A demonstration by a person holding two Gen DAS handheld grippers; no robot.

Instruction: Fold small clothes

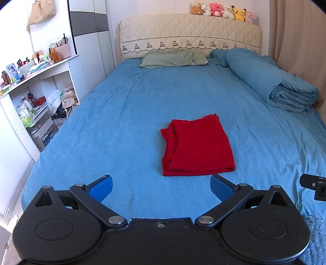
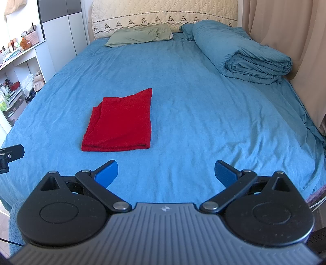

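A red garment (image 1: pixel 198 145) lies folded into a flat rectangle on the blue bed sheet (image 1: pixel 122 114). It also shows in the right wrist view (image 2: pixel 120 124), left of centre. My left gripper (image 1: pixel 161 187) is open and empty, held just in front of the garment's near edge. My right gripper (image 2: pixel 166 173) is open and empty, held to the right of the garment and nearer the bed's foot. Part of the right gripper (image 1: pixel 313 184) shows at the right edge of the left wrist view. Part of the left gripper (image 2: pixel 10 155) shows at the left edge of the right wrist view.
A rolled blue duvet (image 1: pixel 271 77) lies along the bed's right side by a beige curtain (image 2: pixel 285 24). A green pillow (image 1: pixel 173 58) lies at the padded headboard (image 1: pixel 189 32), with plush toys (image 1: pixel 224 11) on top. White shelves (image 1: pixel 34 85) full of clutter stand left of the bed.
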